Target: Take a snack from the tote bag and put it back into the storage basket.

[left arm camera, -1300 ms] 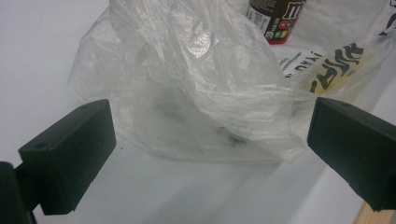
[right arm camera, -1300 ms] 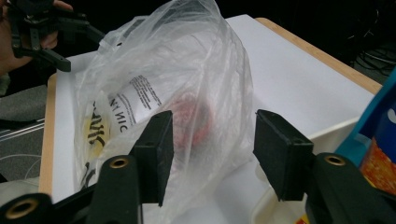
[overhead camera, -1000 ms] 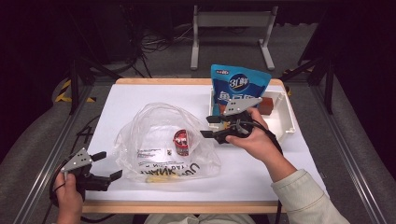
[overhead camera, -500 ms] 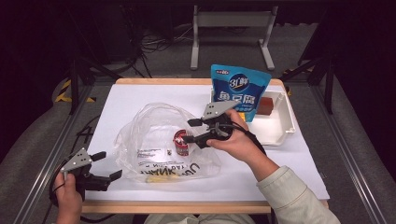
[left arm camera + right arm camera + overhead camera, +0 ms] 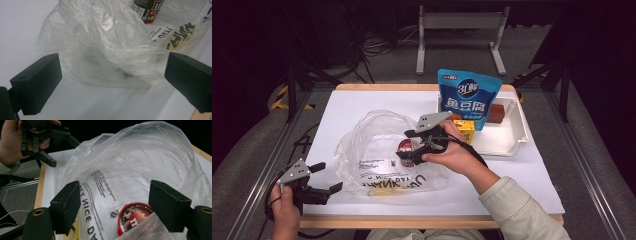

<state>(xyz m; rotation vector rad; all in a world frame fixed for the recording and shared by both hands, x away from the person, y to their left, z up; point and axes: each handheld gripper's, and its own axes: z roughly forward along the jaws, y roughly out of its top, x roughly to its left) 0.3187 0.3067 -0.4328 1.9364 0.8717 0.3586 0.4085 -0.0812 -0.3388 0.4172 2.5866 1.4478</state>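
Your right gripper [image 5: 408,147] hangs spread over the M&M's tub [image 5: 133,216] inside the clear plastic bag [image 5: 377,150]; your left gripper [image 5: 326,177], jaws wide, sits beside that bag.

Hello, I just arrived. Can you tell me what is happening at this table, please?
A person works at a white table with a tool in each hand. The right tool, jaws open, sits at the mouth of a clear plastic bag, just over a red-lidded M&M's can that lies inside the bag. The left tool, also open and holding nothing, waits at the table's near left corner, facing the bag. Farther back, a blue pouch stands at a white tray beside a yellow box and a brown block.
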